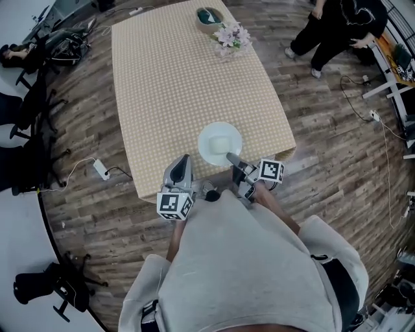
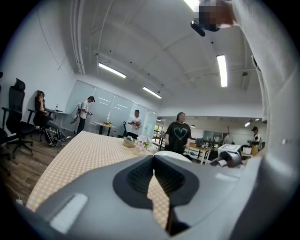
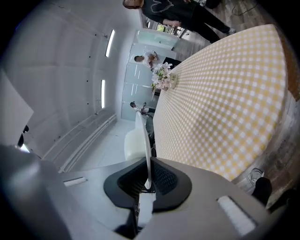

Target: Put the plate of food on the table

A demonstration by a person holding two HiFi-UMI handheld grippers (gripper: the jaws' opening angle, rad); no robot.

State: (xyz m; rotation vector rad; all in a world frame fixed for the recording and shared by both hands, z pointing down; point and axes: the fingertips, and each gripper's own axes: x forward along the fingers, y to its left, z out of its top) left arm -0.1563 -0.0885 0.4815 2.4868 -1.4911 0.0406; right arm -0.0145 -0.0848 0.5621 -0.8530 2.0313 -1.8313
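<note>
- The surface (image 1: 175,84) is a long rectangle, and a cloth (image 1: 162,58) with small yellow and white checks covers it fully.
- At the far end stands a round bowl (image 1: 209,18), with a bunch of pale flowers (image 1: 232,37) just beside it.
- A white plate (image 1: 205,148) is over the near end, close to the edge; in the right gripper view it seems lifted off the cloth.
- The surface stands on a wooden floor (image 1: 324,149).

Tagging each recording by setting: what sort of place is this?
Probably an open-plan office or lab: an office chair, glass partitions and ceiling strip lights surround a cloth-covered table.
</note>
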